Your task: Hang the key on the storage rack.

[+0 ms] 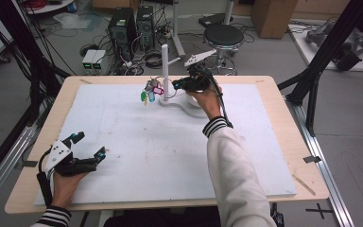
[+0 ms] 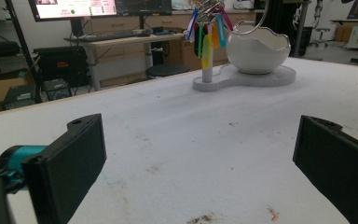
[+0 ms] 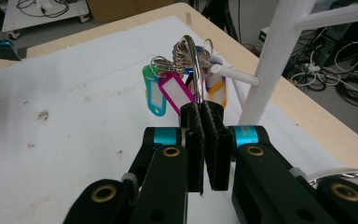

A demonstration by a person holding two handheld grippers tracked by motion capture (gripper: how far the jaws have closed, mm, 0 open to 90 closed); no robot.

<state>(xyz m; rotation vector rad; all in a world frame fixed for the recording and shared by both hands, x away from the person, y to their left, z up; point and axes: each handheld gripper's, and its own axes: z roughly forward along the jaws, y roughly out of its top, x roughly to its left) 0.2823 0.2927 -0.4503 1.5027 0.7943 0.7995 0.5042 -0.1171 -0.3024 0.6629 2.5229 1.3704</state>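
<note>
Black jaws of the right gripper (image 3: 205, 109) pinch the big key ring (image 3: 196, 70), its tagged keys beside the stand's peg (image 3: 235, 75), hanging unfinished; left gripper (image 1: 89, 145) idles wide open.

key bunch (image 1: 150, 90) on stand peg (image 3: 235, 74) | bowl (image 2: 257, 49) on stand base (image 2: 242, 79) | stand far-centre on table (image 1: 274, 156)

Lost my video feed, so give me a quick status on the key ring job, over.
Right gripper shut on big key ring by white stand's peg. Left gripper open, resting on table. Tags bunched at the peg.
</note>
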